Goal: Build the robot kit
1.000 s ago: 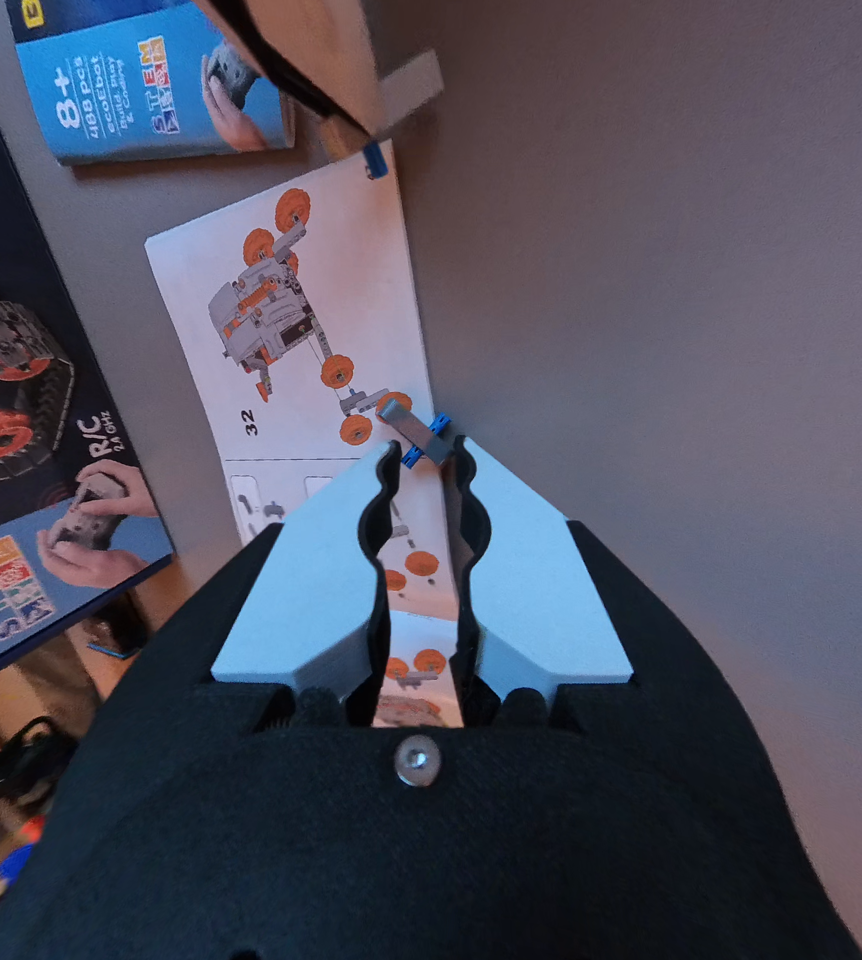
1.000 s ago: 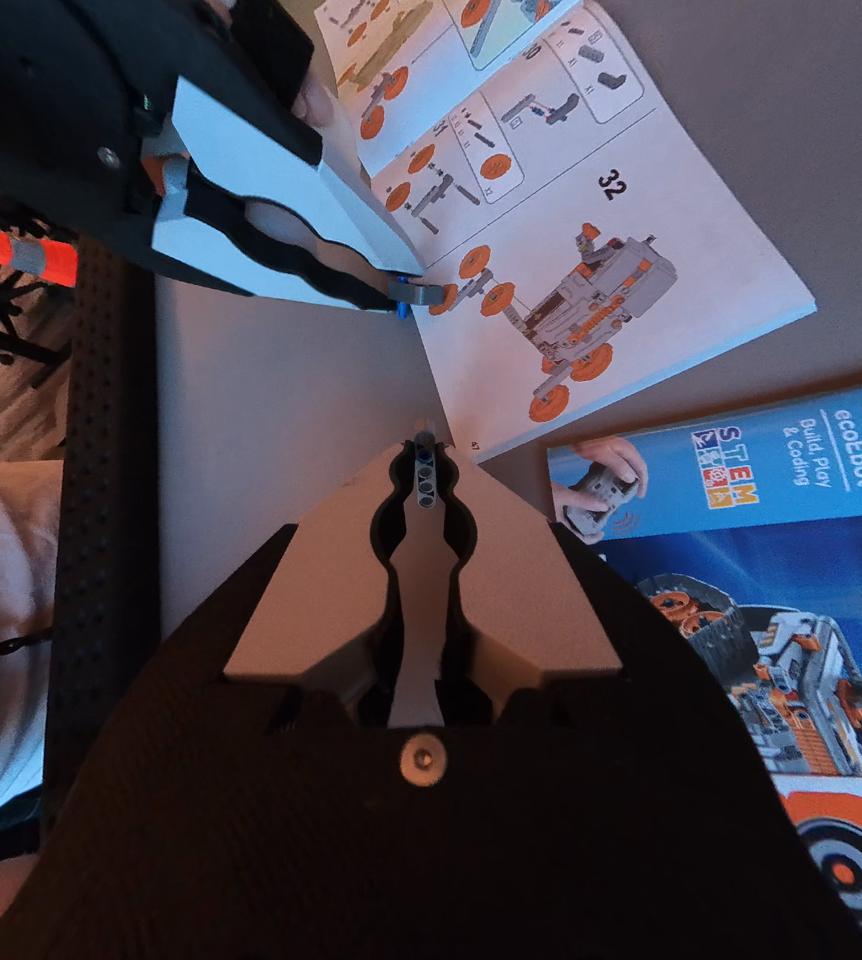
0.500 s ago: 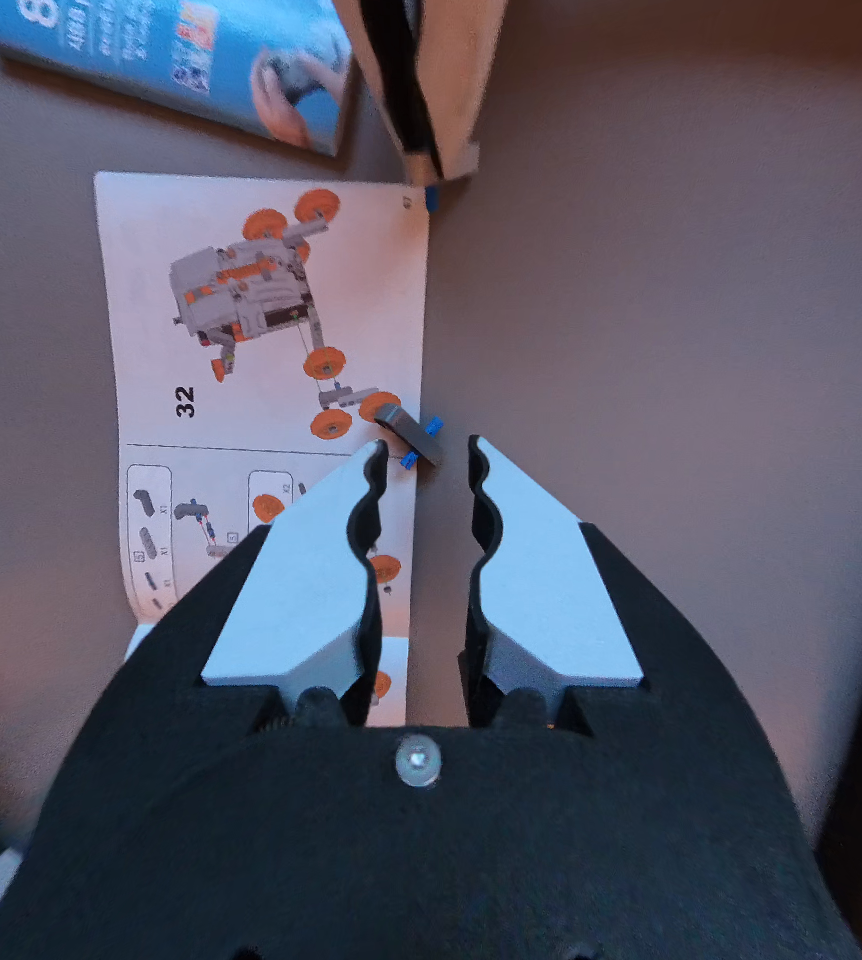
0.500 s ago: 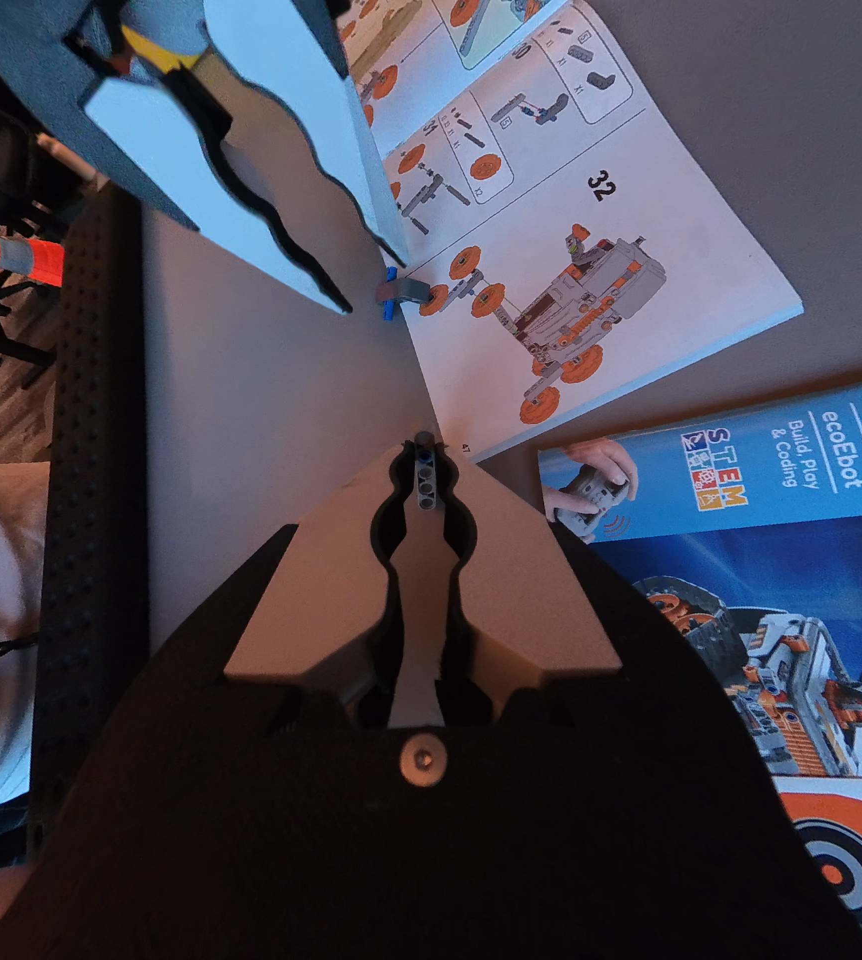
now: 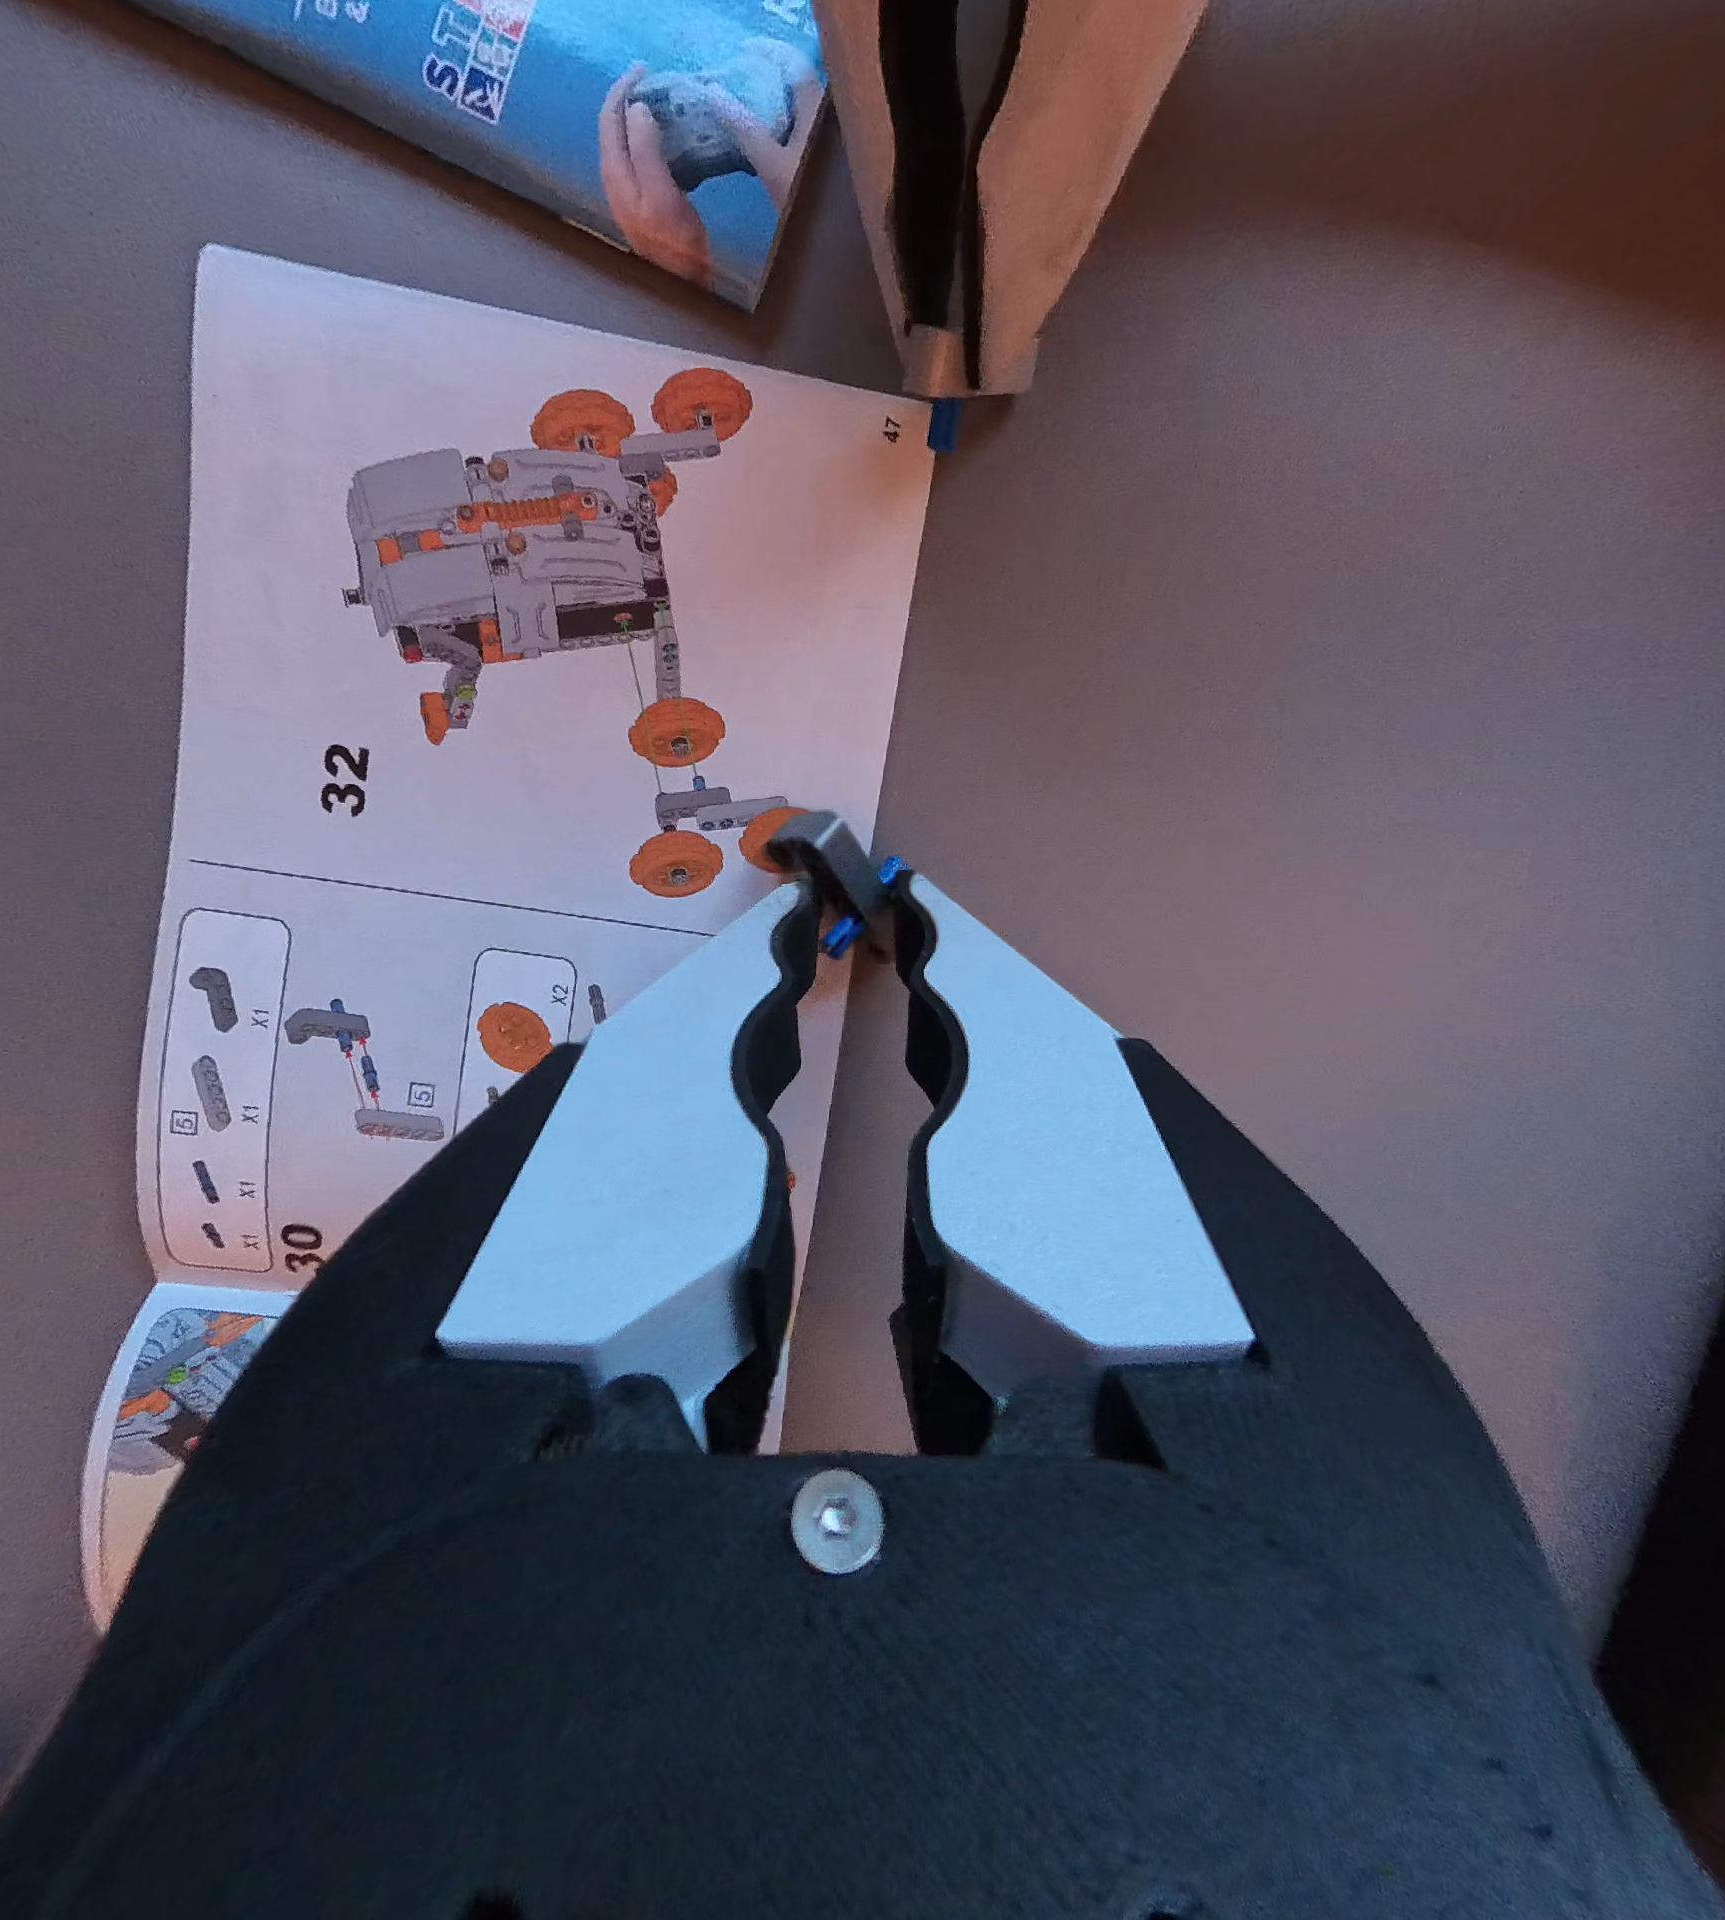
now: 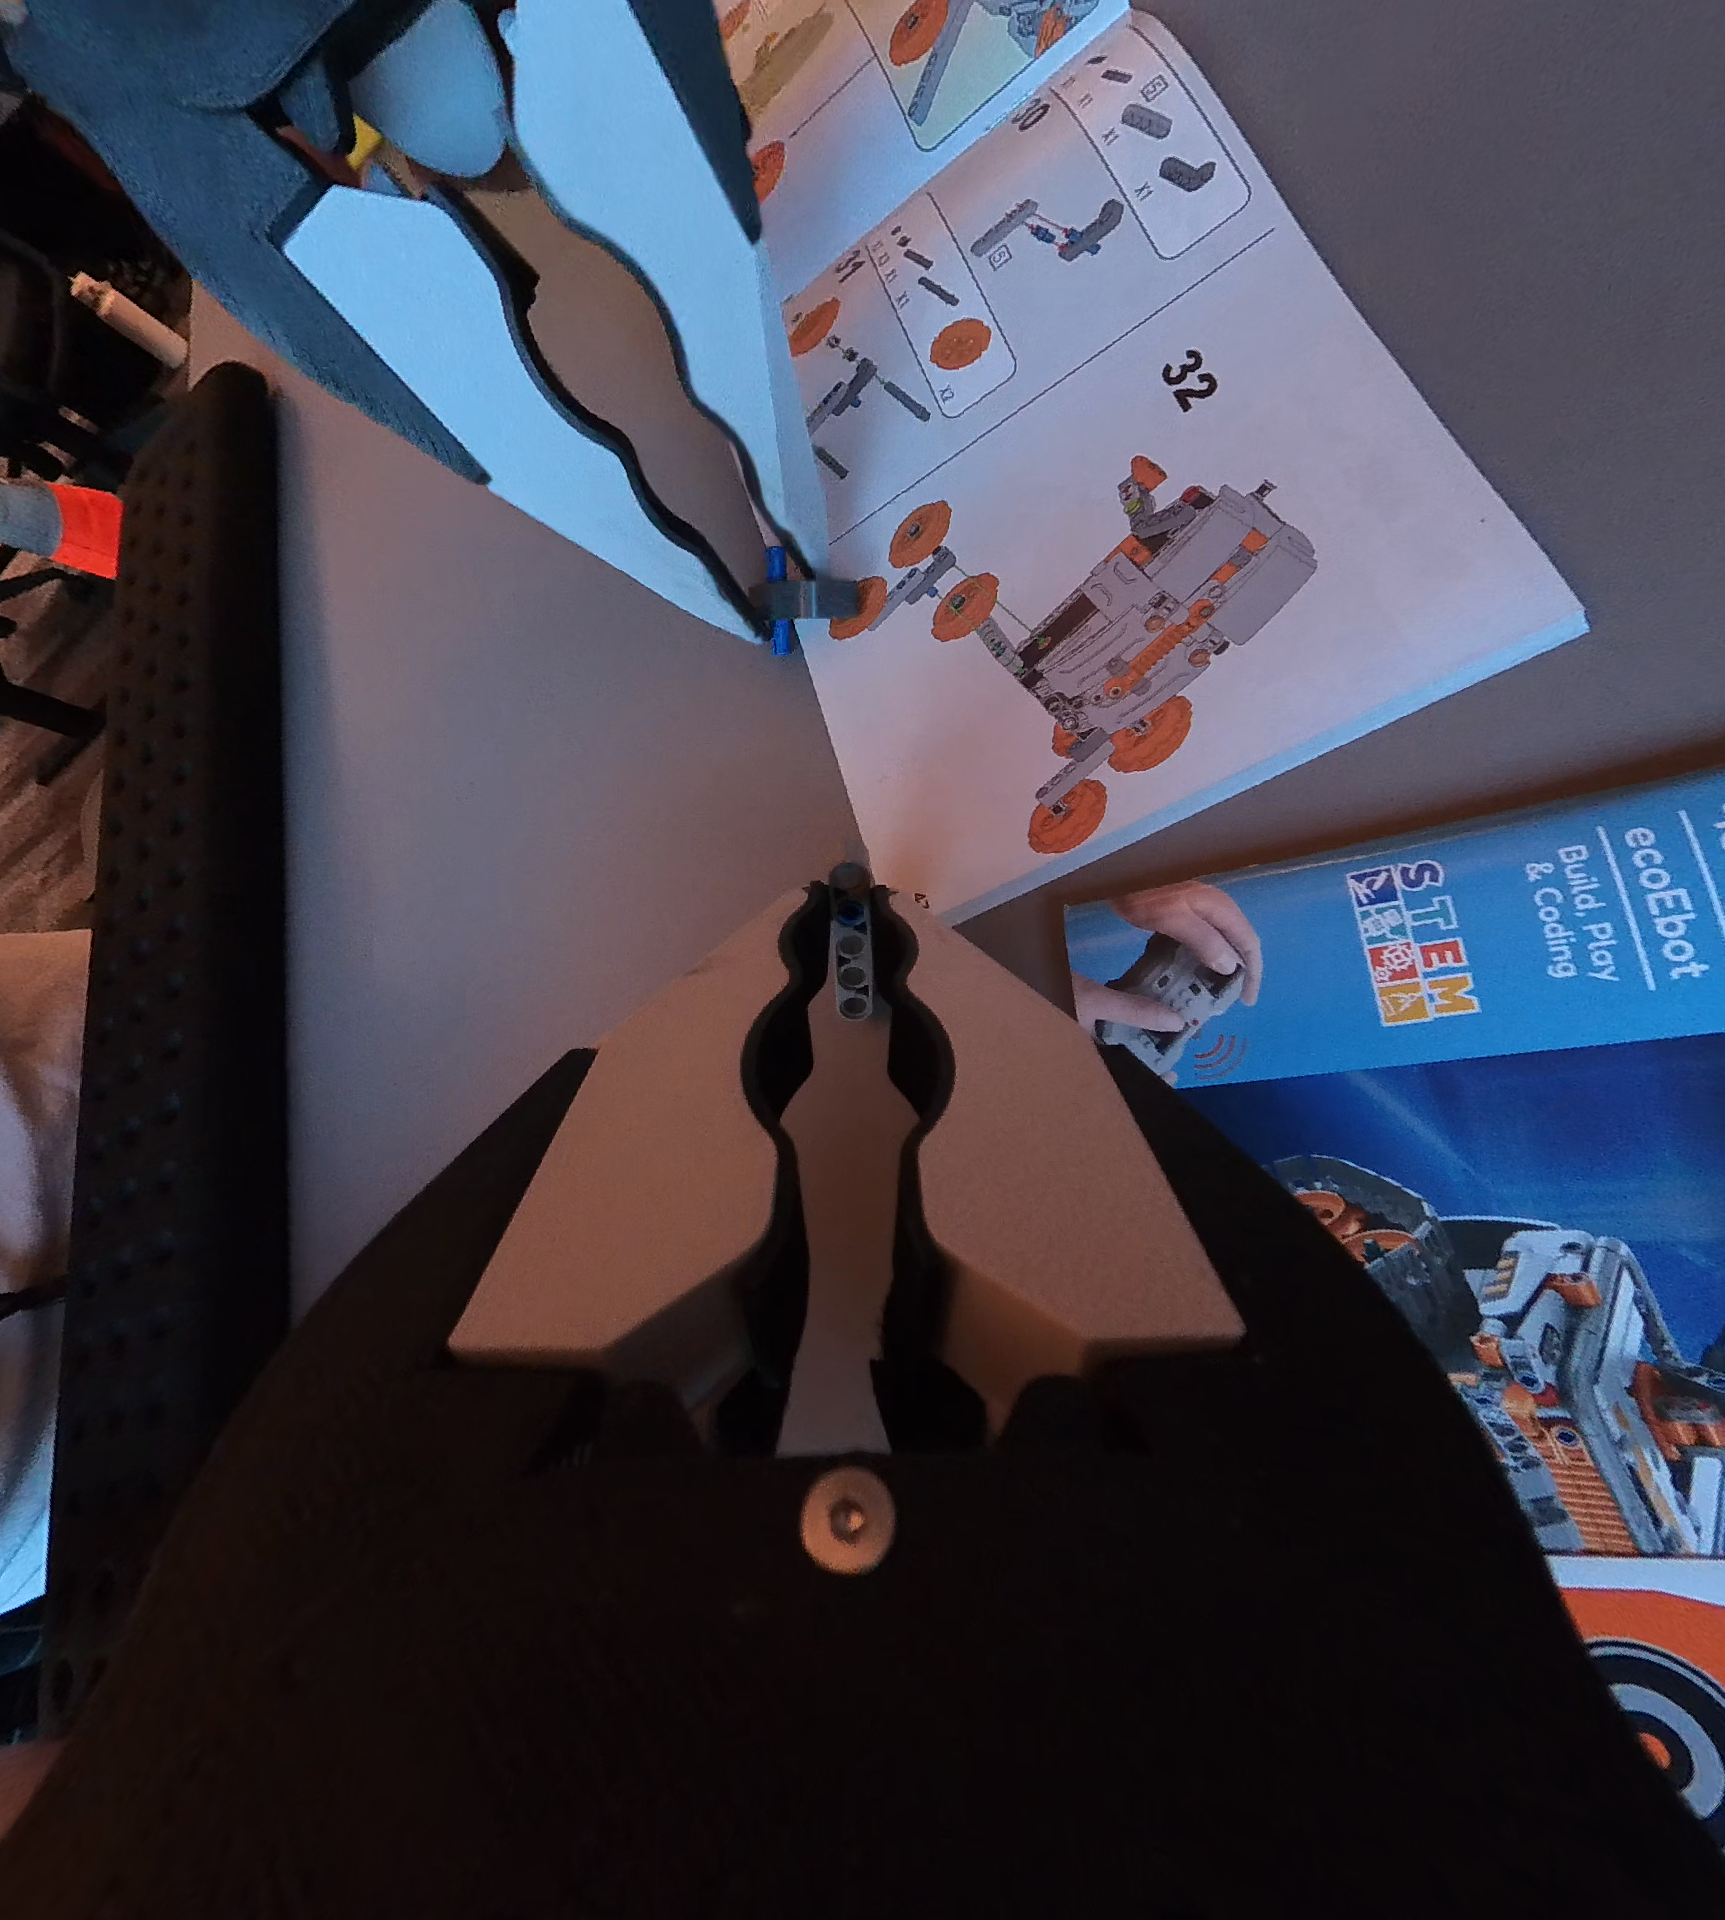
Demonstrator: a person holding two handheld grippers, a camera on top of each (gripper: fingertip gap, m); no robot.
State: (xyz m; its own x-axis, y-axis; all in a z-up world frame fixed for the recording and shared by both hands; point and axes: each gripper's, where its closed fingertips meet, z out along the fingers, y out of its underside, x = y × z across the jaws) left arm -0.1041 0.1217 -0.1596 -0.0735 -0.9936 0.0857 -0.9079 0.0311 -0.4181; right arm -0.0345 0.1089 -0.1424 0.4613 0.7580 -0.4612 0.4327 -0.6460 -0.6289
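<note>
My left gripper is shut on a small grey bent beam with a blue pin through it, at the right edge of an open instruction booklet. The beam sits low over the grey table. The right wrist view shows the same grip on the beam. My right gripper is shut on a short grey straight beam with holes and a blue pin at its tip. It hovers by the booklet's corner. In the left wrist view it points down at the top.
A blue toy box lies right of the booklet and also shows at the top of the left wrist view. A black perforated strip runs along the table's left edge. Bare grey table lies right of the booklet.
One second ago my left gripper held the bent beam. Half a second ago it was open with the beam lying free. Now it has closed on it again. The right gripper stayed shut on its beam.
</note>
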